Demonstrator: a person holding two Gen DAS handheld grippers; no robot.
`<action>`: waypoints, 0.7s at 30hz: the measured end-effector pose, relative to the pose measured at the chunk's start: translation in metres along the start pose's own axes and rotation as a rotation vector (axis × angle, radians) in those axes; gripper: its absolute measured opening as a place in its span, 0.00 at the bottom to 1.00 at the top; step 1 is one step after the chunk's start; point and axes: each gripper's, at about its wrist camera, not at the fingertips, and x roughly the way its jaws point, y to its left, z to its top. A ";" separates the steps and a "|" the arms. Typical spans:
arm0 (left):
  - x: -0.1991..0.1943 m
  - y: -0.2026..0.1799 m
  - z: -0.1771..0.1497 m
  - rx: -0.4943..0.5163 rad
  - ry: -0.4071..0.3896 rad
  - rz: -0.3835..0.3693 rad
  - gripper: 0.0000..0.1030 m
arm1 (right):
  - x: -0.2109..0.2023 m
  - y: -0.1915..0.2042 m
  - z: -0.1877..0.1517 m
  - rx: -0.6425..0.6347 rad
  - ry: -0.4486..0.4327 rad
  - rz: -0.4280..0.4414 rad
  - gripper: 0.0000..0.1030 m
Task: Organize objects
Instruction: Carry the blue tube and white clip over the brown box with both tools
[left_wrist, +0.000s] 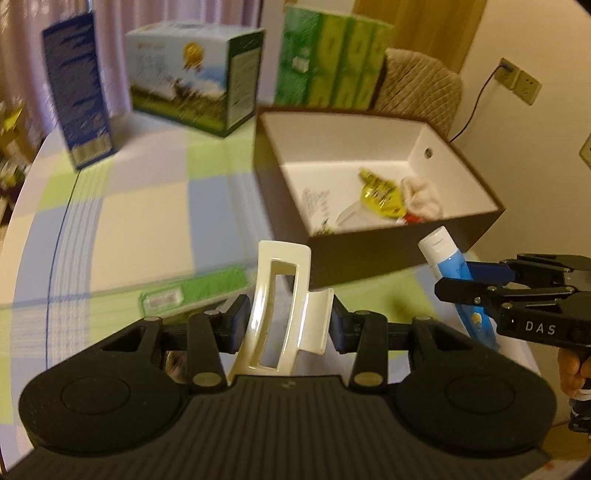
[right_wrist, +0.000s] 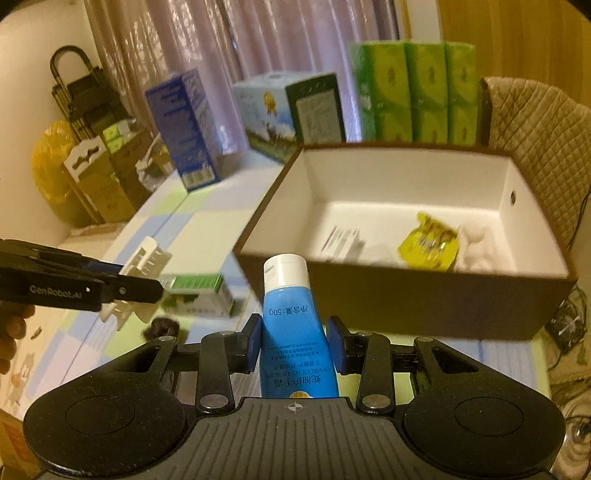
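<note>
Pale lilac pleated curtains (right_wrist: 280, 48) are hung behind the desk (left_wrist: 147, 206), which is covered by a pastel checked cloth. A quilted beige chair back (right_wrist: 535, 147) is set against a cream wall (left_wrist: 535, 33) fitted with sockets (left_wrist: 517, 79).

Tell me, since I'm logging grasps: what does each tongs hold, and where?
Left tongs: cream plastic hair claw clip, pinched across its middle. Right tongs: blue hand-cream tube with white cap, gripped mid-body.

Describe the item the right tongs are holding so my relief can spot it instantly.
Find the brown open-topped cardboard box with white inside on the checked tablecloth. Just before its near wall, the right tongs grip a blue plastic squeeze tube with a white flip cap, cap forward. The left tongs' cream plastic hair claw clip is slotted, capless.
</note>
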 end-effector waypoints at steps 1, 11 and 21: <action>0.002 -0.005 0.007 0.009 -0.009 -0.003 0.38 | -0.002 -0.004 0.005 -0.002 -0.011 0.000 0.33; 0.032 -0.042 0.077 0.071 -0.070 0.011 0.38 | -0.006 -0.045 0.068 -0.051 -0.106 -0.009 0.33; 0.090 -0.069 0.135 0.124 -0.038 0.042 0.38 | 0.033 -0.090 0.119 -0.110 -0.070 -0.037 0.33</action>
